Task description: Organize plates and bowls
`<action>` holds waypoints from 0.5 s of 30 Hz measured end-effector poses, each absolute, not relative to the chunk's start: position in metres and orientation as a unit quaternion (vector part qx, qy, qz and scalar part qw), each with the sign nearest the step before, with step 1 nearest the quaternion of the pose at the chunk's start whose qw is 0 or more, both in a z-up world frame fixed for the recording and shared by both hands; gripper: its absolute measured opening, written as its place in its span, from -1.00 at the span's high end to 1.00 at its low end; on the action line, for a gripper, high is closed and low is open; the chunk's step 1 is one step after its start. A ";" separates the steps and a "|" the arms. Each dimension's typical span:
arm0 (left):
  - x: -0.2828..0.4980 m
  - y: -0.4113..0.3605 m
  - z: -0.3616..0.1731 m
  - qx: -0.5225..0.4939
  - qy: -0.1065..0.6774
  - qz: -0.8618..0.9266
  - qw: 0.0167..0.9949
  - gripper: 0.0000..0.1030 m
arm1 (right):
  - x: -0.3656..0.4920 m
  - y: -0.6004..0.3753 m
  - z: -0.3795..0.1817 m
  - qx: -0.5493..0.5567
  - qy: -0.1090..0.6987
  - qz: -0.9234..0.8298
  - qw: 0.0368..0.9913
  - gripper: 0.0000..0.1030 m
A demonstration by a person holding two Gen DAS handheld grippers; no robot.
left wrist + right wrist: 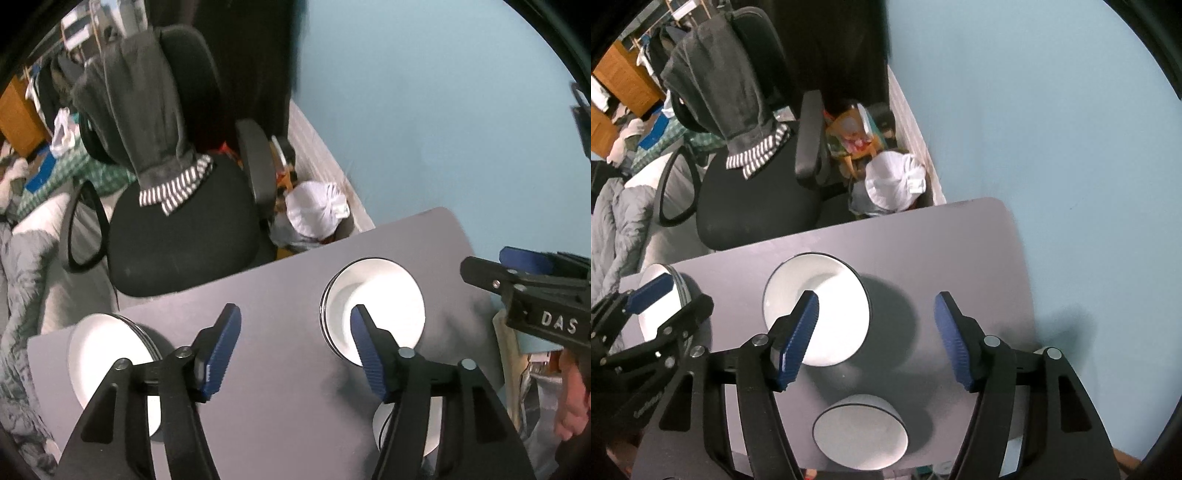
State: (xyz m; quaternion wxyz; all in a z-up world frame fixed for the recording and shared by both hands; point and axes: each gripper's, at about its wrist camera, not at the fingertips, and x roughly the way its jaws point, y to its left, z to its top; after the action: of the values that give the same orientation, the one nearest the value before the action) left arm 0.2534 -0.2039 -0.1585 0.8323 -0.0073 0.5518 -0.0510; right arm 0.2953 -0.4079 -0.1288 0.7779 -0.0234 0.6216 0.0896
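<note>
While both grippers hover above the grey table [923, 240] | left gripper [295, 350] wide, empty | right gripper [877, 339] wide, empty | stacked bowls [816, 314] mid-table | small bowl [860, 432] nearer | plate stack [107, 354] left edge.

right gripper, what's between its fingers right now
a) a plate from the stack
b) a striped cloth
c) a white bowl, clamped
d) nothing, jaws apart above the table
d: in the right wrist view the right gripper has its blue pads spread wide with only the grey table and a white bowl below them, nothing pinched.
</note>
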 end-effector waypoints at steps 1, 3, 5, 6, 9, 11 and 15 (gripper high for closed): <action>0.250 -0.204 -0.154 -0.003 0.547 -0.053 0.835 -0.24 | 0.294 -0.407 -0.126 -0.023 0.619 0.090 0.780 -0.25; 0.245 -0.205 -0.146 0.001 0.539 -0.058 0.840 -0.24 | 0.290 -0.406 -0.120 -0.019 0.614 0.093 0.783 -0.26; 0.239 -0.205 -0.137 -0.001 0.532 -0.064 0.844 -0.24 | 0.287 -0.406 -0.113 -0.017 0.610 0.093 0.787 -0.26; 0.237 -0.205 -0.134 -0.004 0.530 -0.066 0.845 -0.24 | 0.284 -0.405 -0.110 -0.016 0.607 0.094 0.789 -0.26; 0.231 -0.202 -0.123 -0.013 0.523 -0.069 0.850 -0.24 | 0.279 -0.403 -0.101 -0.017 0.598 0.096 0.795 -0.26; 0.226 -0.200 -0.115 -0.019 0.517 -0.073 0.853 -0.24 | 0.274 -0.401 -0.094 -0.020 0.591 0.097 0.801 -0.26; 0.213 -0.199 -0.104 -0.021 0.508 -0.076 0.858 -0.25 | 0.265 -0.400 -0.083 -0.018 0.580 0.095 0.809 -0.26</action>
State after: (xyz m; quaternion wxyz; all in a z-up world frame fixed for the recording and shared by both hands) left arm 0.2129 -0.1986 -0.1040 0.8575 -0.0214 0.5084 -0.0758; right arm 0.2648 -0.4002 -0.0831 0.8088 -0.0181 0.5800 0.0950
